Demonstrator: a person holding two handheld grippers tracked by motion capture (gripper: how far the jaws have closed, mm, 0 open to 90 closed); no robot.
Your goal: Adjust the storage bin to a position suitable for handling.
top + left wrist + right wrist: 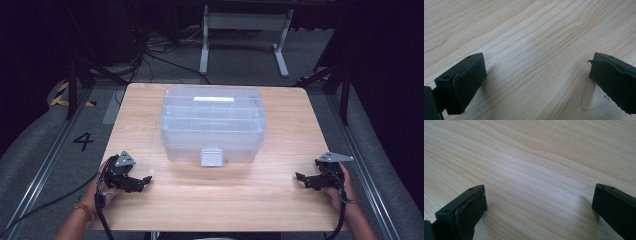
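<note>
The wooden table (150,130) carries everything here, and the clear plastic box (212,122) serves as the landmark on it. The box sits toward the far middle of the table, lid on, with a pale strip on top and a grey latch (211,156) hanging at the middle of its near wall. Dividers show faintly through the lid.

The left gripper (145,180) rests on the table nearer the person than the box and off past its left corner, well apart from it, its jaws pointing inward toward the space in front of the latch. In the left gripper view (537,75) its two black jaws stand wide apart with bare wood grain between them; nothing is gripped.

The right gripper (299,176) rests on the near side of the box too, beyond its right corner and well apart from it, pointing inward toward the left one. In the right gripper view (539,202) the jaws are likewise spread wide over bare wood, holding nothing.

A person's hand holds each gripper from the near edge, a cable trailing back from each.
</note>
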